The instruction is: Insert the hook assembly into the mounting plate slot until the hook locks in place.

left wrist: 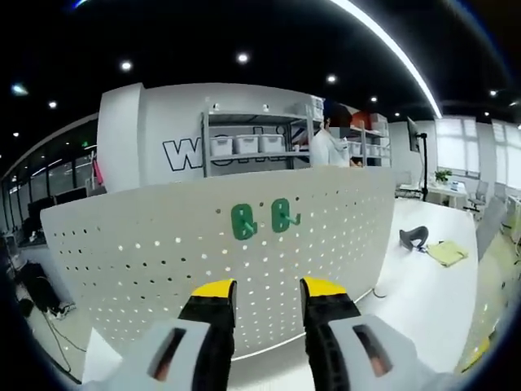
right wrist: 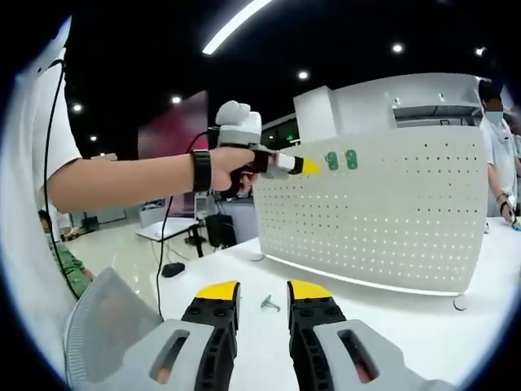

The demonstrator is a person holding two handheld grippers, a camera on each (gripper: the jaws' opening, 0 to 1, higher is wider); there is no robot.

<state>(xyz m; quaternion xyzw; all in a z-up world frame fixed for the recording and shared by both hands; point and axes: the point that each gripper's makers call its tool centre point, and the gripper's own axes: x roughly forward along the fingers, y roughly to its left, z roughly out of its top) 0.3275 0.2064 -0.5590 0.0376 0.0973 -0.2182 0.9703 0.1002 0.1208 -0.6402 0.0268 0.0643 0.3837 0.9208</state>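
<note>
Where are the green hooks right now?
The green hooks hang side by side high on the white pegboard, straight ahead of the left gripper.

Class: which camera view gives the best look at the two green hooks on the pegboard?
The left gripper view: the green hooks face the camera head-on, large, above the open jaws. In the right gripper view they are small and seen obliquely, just past the left gripper tip.

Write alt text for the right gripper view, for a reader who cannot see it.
A person's hand holds the left gripper up to two green hooks mounted on a white perforated pegboard panel standing on a white table. In front, the right gripper hangs open and empty above a small grey metal hook piece lying on the table.
</note>
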